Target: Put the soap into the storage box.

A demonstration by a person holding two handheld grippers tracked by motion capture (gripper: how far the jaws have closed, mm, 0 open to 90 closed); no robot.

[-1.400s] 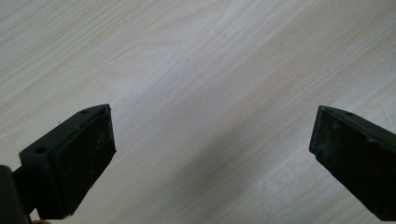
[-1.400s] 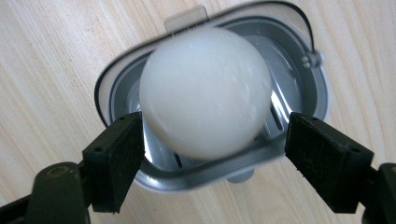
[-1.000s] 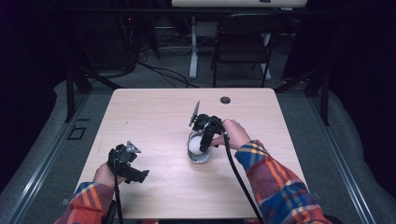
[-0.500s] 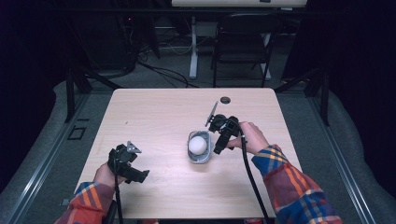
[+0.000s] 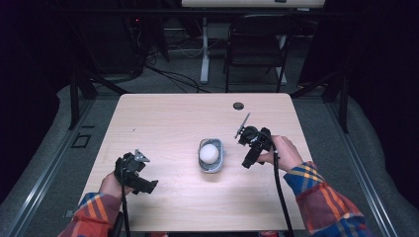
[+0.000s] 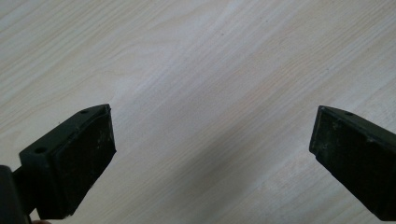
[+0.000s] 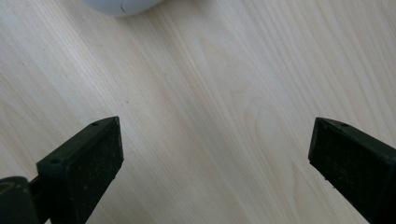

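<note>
A pale wooden rectangular table [image 5: 163,118] takes up the middle of the high view, set on grey carpet with a dark room behind it. Every place below is given relative to the small grey bowl [image 5: 211,156] that sits near the table's centre.

A person in red, blue and yellow plaid sleeves reaches in from the bottom edge. The right gripper [image 5: 250,161], black and hand-held with a cable trailing back to the sleeve, is just to the right of the bowl and clear of it. Its jaws stand wide apart with nothing between them; the right gripper view shows bare wood between the two black pads [image 7: 88,161] and the bowl's pale rim [image 7: 122,5] at the top edge. Half a second ago this gripper was right against the bowl, and a second ago it was over it, so it has let go and drawn away to the right.

The left gripper [image 5: 143,183], also black, is well to the left of the bowl and nearer the person, unchanged over the last second. Its jaws are spread wide as well, over bare table in the left gripper view.

Inside the bowl lies a round white ball [image 5: 209,152], resting free. That suggests the placing step is finished.

A small dark round grommet [image 5: 238,105] sits beyond the bowl, to its right, near the table's far edge.
</note>
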